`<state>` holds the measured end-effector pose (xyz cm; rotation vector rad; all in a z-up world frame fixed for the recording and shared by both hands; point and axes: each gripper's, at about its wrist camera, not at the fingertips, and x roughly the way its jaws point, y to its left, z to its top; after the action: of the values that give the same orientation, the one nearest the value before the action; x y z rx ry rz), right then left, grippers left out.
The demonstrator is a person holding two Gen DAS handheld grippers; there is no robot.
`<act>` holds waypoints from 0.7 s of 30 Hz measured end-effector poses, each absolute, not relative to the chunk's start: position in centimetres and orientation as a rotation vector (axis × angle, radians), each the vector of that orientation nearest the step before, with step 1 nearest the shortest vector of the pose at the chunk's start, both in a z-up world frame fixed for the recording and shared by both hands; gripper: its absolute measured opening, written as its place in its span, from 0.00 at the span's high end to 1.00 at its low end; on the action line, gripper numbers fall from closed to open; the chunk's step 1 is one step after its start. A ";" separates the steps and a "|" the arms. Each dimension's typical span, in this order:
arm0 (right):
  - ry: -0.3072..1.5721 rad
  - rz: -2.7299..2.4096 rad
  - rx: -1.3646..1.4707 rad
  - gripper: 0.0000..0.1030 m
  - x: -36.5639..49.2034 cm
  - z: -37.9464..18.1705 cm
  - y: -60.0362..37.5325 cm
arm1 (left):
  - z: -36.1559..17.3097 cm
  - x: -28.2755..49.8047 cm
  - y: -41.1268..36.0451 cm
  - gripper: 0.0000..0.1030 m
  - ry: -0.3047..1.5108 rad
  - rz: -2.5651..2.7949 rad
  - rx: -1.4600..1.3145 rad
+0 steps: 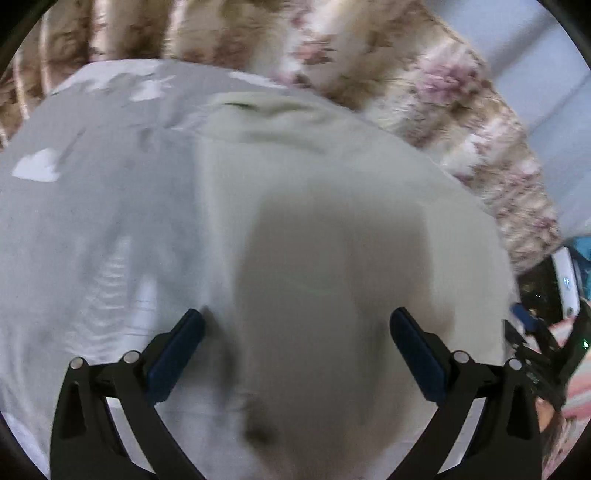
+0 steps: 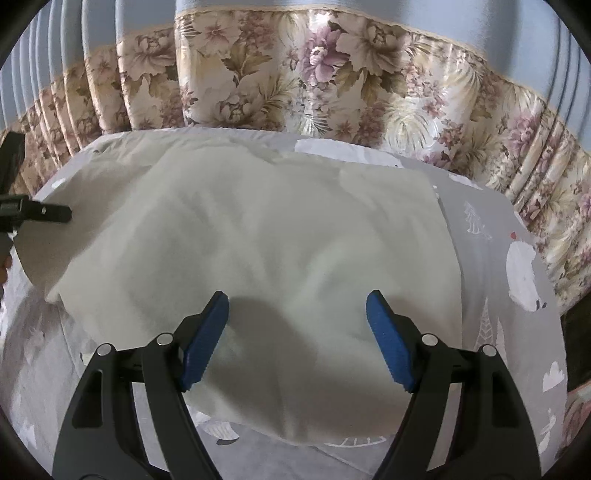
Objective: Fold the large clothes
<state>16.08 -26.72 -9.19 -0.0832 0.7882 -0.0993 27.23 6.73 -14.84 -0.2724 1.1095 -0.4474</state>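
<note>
A large cream garment [image 2: 266, 251] lies folded and rumpled on the grey patterned bed sheet [image 2: 491, 332]. My right gripper [image 2: 297, 301] hovers over the garment's near part, its blue pads [image 2: 207, 343] wide apart, open, with only cloth below them. In the blurred left wrist view the same cream garment [image 1: 332, 206] fills the middle. My left gripper [image 1: 297, 323] is open above it, casting a dark shadow, and nothing is pinched. One black finger of the left gripper [image 2: 51, 213] reaches over the garment's left edge. Part of the right gripper [image 1: 532, 332] shows at the right rim.
A floral curtain [image 2: 295, 74] hangs right behind the bed's far edge, with pale blue fabric [image 2: 461, 22] above it. The grey sheet [image 1: 92, 221] spreads left of the garment. A pink striped cloth [image 1: 578, 384] and a dark object [image 2: 578, 325] lie off the bed's right side.
</note>
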 end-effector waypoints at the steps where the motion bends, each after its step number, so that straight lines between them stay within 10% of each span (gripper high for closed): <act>1: 0.786 -0.102 -0.077 0.25 16.2 -9.1 -26.8 | -14.9 27.1 5.8 0.02 1.112 -0.482 -0.266; 6: 0.787 -0.106 -0.085 0.25 16.5 -9.0 -26.4 | -14.8 26.2 1.7 0.12 1.067 -0.436 -0.059; 11: 0.782 -0.081 -0.070 0.38 17.0 -9.3 -26.1 | -14.2 26.6 3.0 0.68 1.064 -0.526 -0.146; 21: 0.771 -0.014 0.097 0.93 20.9 -8.6 -24.4 | -10.6 25.4 -0.2 0.74 0.969 -0.455 0.007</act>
<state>20.92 -24.42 -8.62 0.0967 0.7713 -0.0139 25.45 -0.21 -10.57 0.0073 0.9691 -0.4548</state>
